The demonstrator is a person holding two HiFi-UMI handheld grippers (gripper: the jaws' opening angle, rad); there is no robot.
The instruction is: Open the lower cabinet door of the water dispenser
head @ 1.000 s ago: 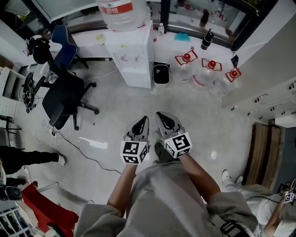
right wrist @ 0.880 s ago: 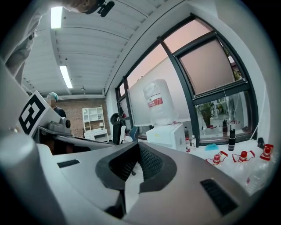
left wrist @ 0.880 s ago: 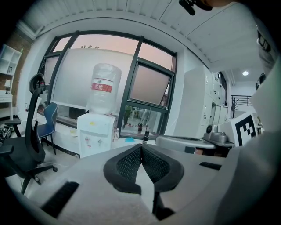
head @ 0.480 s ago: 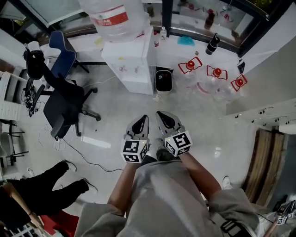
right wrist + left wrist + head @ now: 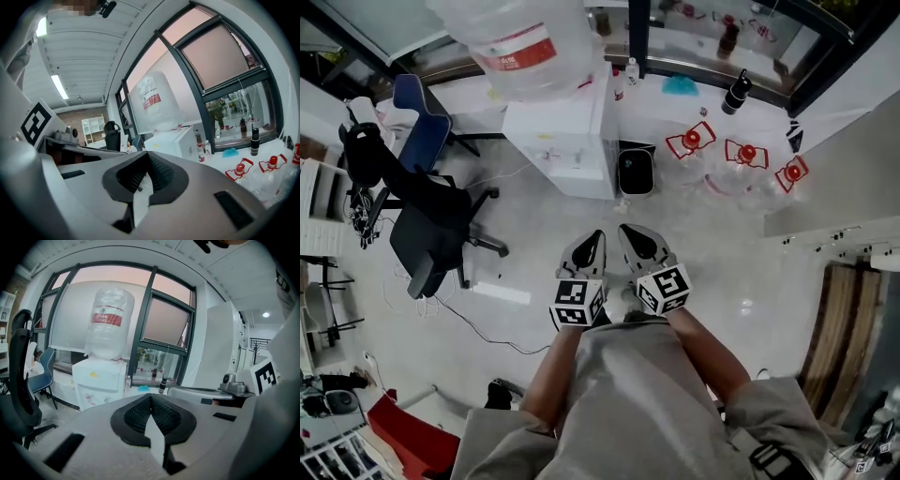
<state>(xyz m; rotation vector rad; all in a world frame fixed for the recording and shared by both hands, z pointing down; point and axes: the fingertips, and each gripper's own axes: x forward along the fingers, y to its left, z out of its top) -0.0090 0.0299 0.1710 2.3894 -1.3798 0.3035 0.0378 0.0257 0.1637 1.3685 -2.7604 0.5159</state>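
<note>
The white water dispenser [image 5: 558,141] stands by the window with a big clear bottle [image 5: 520,42] on top. Its front face [image 5: 567,178] looks toward me, and the door on it appears shut. My left gripper [image 5: 592,242] and right gripper [image 5: 630,234] are held side by side over the floor, well short of the dispenser. Both are shut with nothing between the pads. The left gripper [image 5: 151,397] points at the dispenser [image 5: 101,385], whose lower part is hidden behind the gripper body. The right gripper [image 5: 149,157] sees the dispenser [image 5: 171,143] ahead too.
A black office chair [image 5: 431,230] stands left of the dispenser, with a cable [image 5: 478,323] on the floor beside it. A black bin [image 5: 635,171] sits against the dispenser's right side. Several empty bottles with red handles [image 5: 741,155] lie to the right by a white wall.
The dispenser and bottle have grown larger and slid down the head view as I move toward them. Both grippers stay shut side by side. The person in black at left has left the view.
</note>
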